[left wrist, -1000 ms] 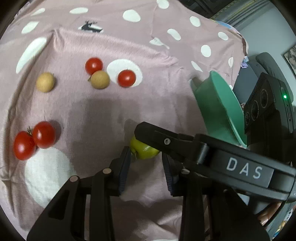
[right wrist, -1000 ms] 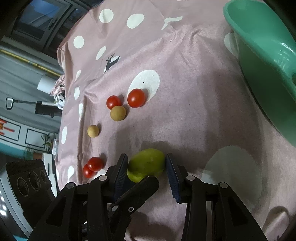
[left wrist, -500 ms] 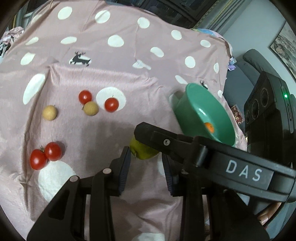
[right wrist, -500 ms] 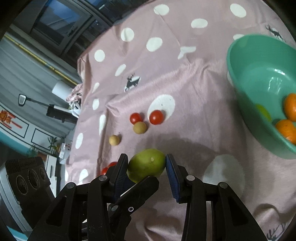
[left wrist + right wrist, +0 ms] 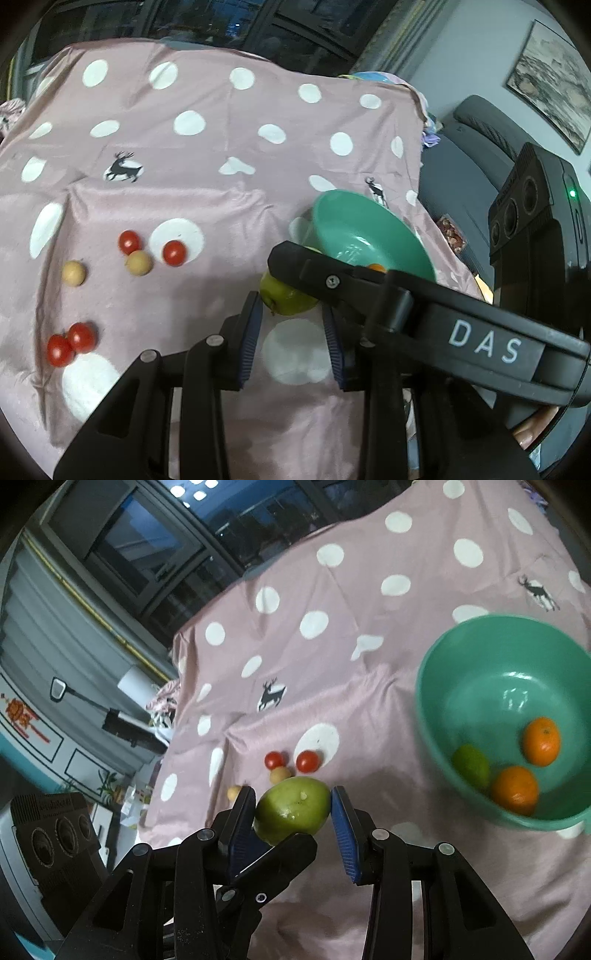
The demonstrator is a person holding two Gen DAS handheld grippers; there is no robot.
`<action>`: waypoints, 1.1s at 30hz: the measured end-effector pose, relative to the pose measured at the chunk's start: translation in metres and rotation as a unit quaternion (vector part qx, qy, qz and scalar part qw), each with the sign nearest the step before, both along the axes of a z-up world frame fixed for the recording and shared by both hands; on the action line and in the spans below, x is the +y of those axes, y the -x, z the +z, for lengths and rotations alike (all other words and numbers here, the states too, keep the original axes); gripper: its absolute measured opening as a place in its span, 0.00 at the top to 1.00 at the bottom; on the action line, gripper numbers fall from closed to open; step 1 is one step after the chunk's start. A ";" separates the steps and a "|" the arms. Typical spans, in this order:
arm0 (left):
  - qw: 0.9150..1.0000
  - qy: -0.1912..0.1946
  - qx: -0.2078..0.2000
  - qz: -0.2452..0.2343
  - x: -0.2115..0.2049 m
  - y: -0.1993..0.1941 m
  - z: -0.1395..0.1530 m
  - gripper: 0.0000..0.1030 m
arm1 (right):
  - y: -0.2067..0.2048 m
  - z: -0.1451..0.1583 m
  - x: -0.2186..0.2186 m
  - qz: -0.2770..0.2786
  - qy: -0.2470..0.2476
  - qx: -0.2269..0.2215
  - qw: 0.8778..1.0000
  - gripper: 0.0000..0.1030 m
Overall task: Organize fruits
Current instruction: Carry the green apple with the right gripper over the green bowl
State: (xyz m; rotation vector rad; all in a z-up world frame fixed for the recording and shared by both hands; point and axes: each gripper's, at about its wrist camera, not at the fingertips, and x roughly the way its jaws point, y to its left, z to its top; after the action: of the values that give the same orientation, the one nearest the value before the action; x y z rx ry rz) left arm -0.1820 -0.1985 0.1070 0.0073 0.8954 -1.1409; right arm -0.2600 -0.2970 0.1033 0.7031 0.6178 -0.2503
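Note:
A green oval fruit (image 5: 291,810) hangs above the pink dotted cloth (image 5: 221,177), and my right gripper (image 5: 293,801) is shut on it, blue pads on both ends. My left gripper (image 5: 290,306) crosses under the right one. Its fingertips pinch the same green fruit (image 5: 284,299), and one of its fingers (image 5: 273,856) shows below the fruit. The teal bowl (image 5: 424,709) to the right holds two oranges (image 5: 541,740) and a small green fruit (image 5: 471,764). On the cloth lie cherry tomatoes (image 5: 173,253) and two tan round fruits (image 5: 138,263).
Two more tomatoes (image 5: 72,341) sit near the cloth's left front. A grey chair (image 5: 480,147) stands past the table's right edge. Dark windows (image 5: 155,546) run behind the table. A bare stretch of cloth separates the loose fruits from the bowl (image 5: 354,221).
Both grippers have risen together with the green fruit, and the cloth and its fruits look smaller. The bowl's inside with its oranges has come into view.

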 end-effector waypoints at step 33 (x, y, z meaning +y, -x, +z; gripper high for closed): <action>0.993 0.001 -0.038 -0.111 -0.097 0.055 0.011 0.69 | 0.080 0.004 -0.072 -0.130 -0.014 -0.044 0.990 0.58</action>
State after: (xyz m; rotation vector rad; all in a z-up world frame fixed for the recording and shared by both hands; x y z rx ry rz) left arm -0.2368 -0.2958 0.1178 0.1515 0.8402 -1.3382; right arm -0.3403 -0.3687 0.1078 0.8181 0.4455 -0.4494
